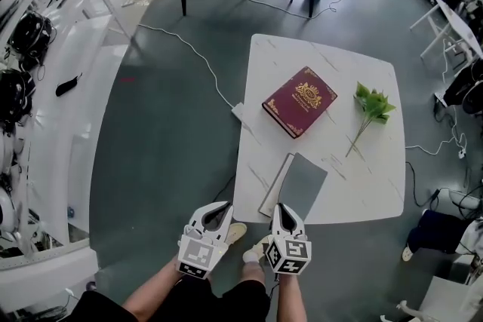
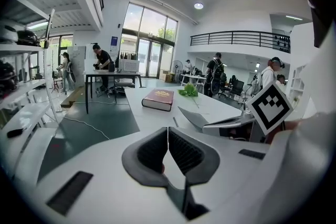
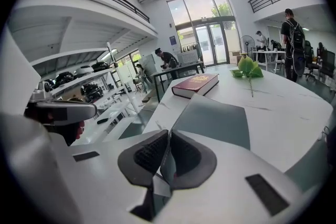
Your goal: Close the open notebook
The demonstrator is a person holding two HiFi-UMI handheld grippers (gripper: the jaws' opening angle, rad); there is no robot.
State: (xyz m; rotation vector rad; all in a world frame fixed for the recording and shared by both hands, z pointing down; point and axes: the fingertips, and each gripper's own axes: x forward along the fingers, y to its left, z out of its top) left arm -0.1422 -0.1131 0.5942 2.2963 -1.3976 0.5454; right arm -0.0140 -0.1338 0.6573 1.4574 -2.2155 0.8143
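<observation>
Hard to read: in the head view the right tongs [image 1: 281, 206] tip overlaps the near edge of the notebook [image 1: 302, 188], and I cannot tell whether it touches. The notebook's gray cover lies over the pages, with a pale strip of page showing along its left side. In the left gripper view the cover edge [image 2: 197, 117] looks a bit raised, so I cannot tell if it is fully flat. The forearms are cut off at the bottom frame edge. Both marker cubes hide the hands. Background people in the gripper views are small and not countable for sure.

Tongs:
- Two in all.
- Left tongs [image 1: 223, 207] hang off the desk's near edge over the floor. The jaws are closed tip to tip with nothing between them [image 2: 168, 128].
- Right tongs are also closed, with tips together and empty [image 3: 169, 132].

On the desk [image 1: 332, 60], which is one white top:
- One gray notebook at the near edge, just beyond the right tongs [image 3: 215, 118].
- One red book [image 1: 299, 101] with gold print, lying closed at mid desk, beyond the notebook and apart from it.
- One green leafy sprig [image 1: 371, 108] to the right of the red book, its stem pointing toward the near side.

One white cable [image 1: 189, 49] runs across the floor at far left. One shoe [image 1: 235, 232] shows between the tongs.
</observation>
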